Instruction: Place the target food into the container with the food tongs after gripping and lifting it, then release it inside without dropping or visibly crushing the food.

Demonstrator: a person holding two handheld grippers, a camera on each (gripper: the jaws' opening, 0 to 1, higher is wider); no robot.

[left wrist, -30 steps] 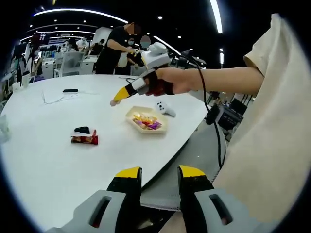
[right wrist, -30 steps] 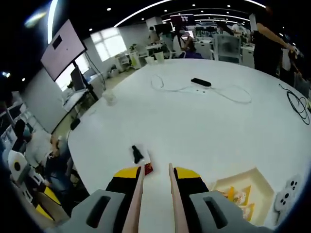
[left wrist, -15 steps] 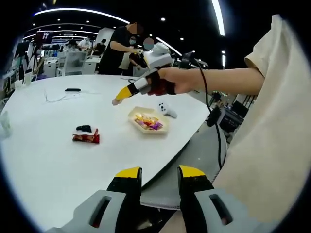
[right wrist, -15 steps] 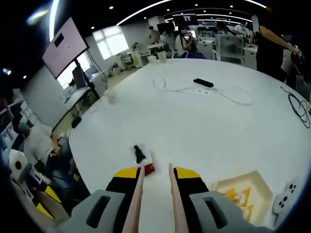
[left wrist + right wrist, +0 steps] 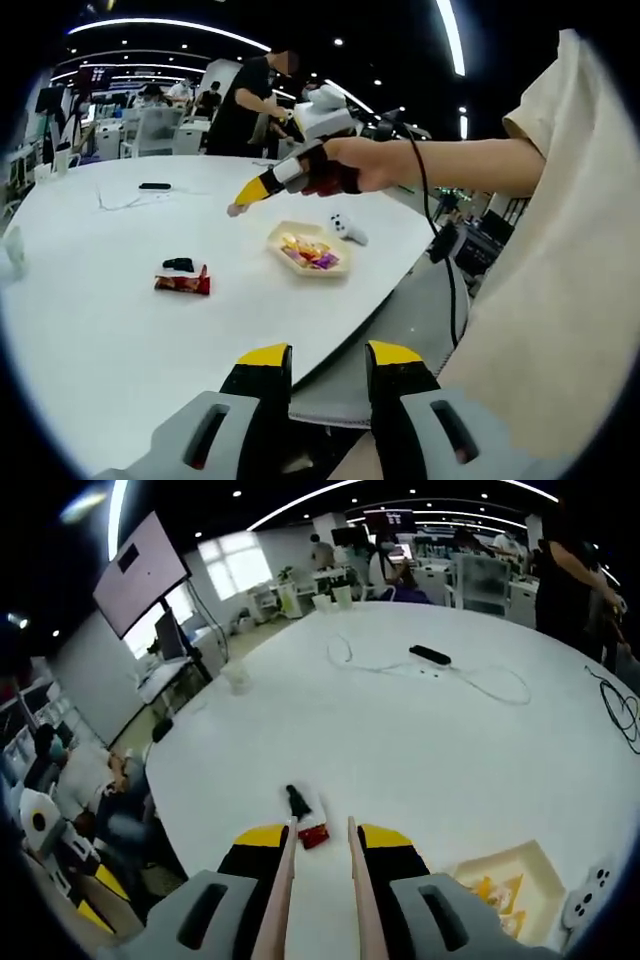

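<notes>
A red snack packet [image 5: 183,284] lies on the white table [image 5: 100,340] beside a small black object [image 5: 178,264]. The cream container [image 5: 336,270], with several bright wrapped snacks in it, sits near the table's edge. My right gripper [image 5: 245,196], in a person's hand, hovers above the table between the packet and the container. In the right gripper view that gripper [image 5: 322,836] grips the food tongs [image 5: 283,880], whose arms stand apart with nothing between them. The red packet [image 5: 314,833] shows just past their tips and the container [image 5: 525,864] at the lower right. My left gripper [image 5: 328,362] stands open over the table's edge.
A white controller [image 5: 345,228] lies behind the container. A black remote [image 5: 155,186] and a thin cable [image 5: 470,675] lie across the far side of the table. A cup [image 5: 12,250] stands at the left edge. People stand and sit at desks around the room.
Both views have shifted slightly with the hands. The right gripper still hovers with the tongs over the table. The packet and the container lie where they were.
</notes>
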